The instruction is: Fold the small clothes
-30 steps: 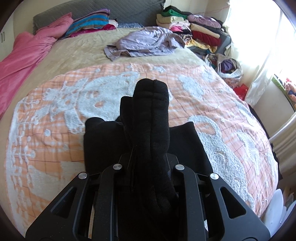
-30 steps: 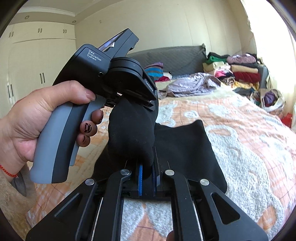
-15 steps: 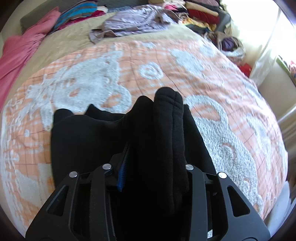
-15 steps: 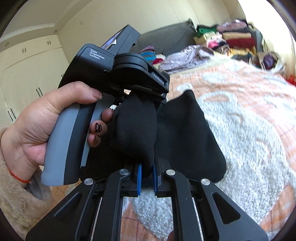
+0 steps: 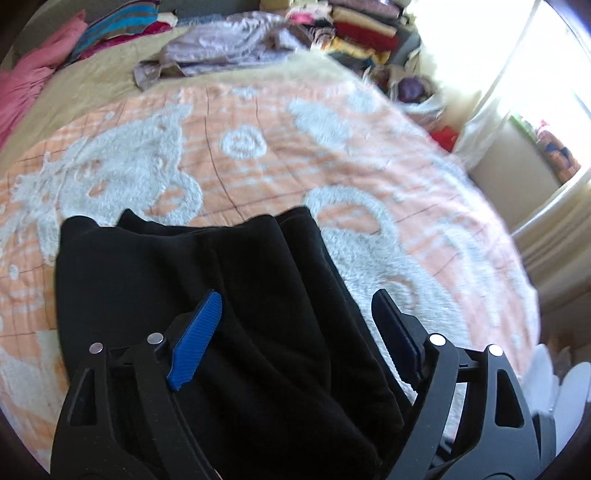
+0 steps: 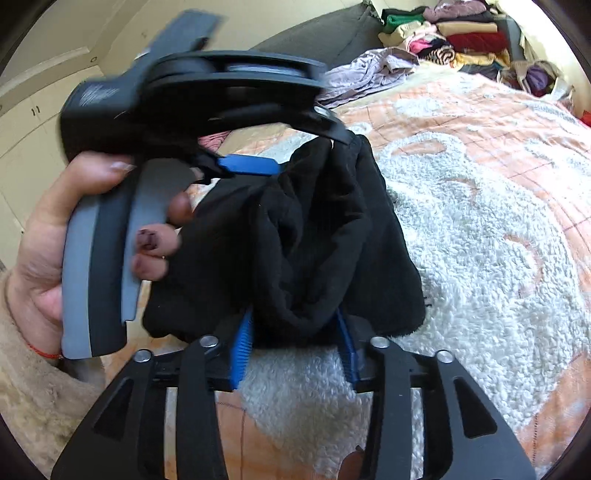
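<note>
Left wrist view: your left gripper (image 5: pixel 295 317) is opening wide over the black garment (image 5: pixel 207 295) folded on the blanket (image 5: pixel 332 155), pads clear. Your right gripper (image 6: pixel 295 332) is opening too, cloth bunched loosely between. Risk: fleece snags a pad, undoing the fold.

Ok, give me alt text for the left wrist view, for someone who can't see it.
The left tongs, opening, straddle a black garment lying bunched on an orange and white bedspread; the blue pads stand clear of the cloth. Behind lie a lilac garment and stacked folded clothes.
</note>
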Demonstrator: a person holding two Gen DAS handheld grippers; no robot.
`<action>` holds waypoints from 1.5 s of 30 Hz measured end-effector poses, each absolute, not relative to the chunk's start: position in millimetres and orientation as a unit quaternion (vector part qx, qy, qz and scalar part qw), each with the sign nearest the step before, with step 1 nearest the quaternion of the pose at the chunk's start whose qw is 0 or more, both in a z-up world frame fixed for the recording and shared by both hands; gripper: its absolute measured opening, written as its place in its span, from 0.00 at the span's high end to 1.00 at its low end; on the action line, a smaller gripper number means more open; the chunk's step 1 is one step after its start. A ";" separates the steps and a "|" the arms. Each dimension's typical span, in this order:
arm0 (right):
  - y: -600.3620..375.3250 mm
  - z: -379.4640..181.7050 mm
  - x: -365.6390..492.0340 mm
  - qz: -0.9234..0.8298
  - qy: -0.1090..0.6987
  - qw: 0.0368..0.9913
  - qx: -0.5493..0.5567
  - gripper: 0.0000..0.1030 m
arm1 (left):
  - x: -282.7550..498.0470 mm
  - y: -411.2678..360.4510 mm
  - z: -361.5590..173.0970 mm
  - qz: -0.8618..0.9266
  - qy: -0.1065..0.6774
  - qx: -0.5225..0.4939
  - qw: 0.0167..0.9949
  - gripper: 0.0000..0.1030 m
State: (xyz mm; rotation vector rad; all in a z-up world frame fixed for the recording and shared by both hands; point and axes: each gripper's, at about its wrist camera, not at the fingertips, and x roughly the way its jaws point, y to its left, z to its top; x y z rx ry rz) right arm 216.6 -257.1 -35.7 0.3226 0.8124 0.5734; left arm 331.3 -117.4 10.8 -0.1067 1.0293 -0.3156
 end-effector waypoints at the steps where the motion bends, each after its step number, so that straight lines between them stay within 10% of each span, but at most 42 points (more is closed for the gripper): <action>1: -259.4 -34.4 217.2 0.286 0.392 0.860 0.160 0.49 | 327.8 -108.6 13.9 -0.147 0.484 -0.063 0.860 0.26; 16: -252.6 -21.9 325.0 0.323 0.475 0.790 0.214 0.23 | 260.7 -0.6 -11.0 -0.052 0.435 -0.073 0.896 0.26; 19: -242.1 -19.7 334.7 0.316 0.476 0.799 0.188 0.52 | 257.6 -3.6 -13.5 -0.055 0.432 -0.076 0.897 0.26; 20: -236.7 -15.9 335.8 0.321 0.469 0.805 0.170 0.82 | 257.1 -5.6 -12.3 -0.058 0.431 -0.075 0.898 0.26; 29: -234.8 0.9 331.5 0.297 0.417 0.858 0.033 0.83 | 256.6 -33.6 -13.5 -0.096 0.434 -0.045 0.895 0.26; 45: -270.2 -13.5 304.5 0.303 0.438 0.836 0.134 0.41 | 239.1 -31.9 -15.6 -0.097 0.434 -0.062 0.893 0.26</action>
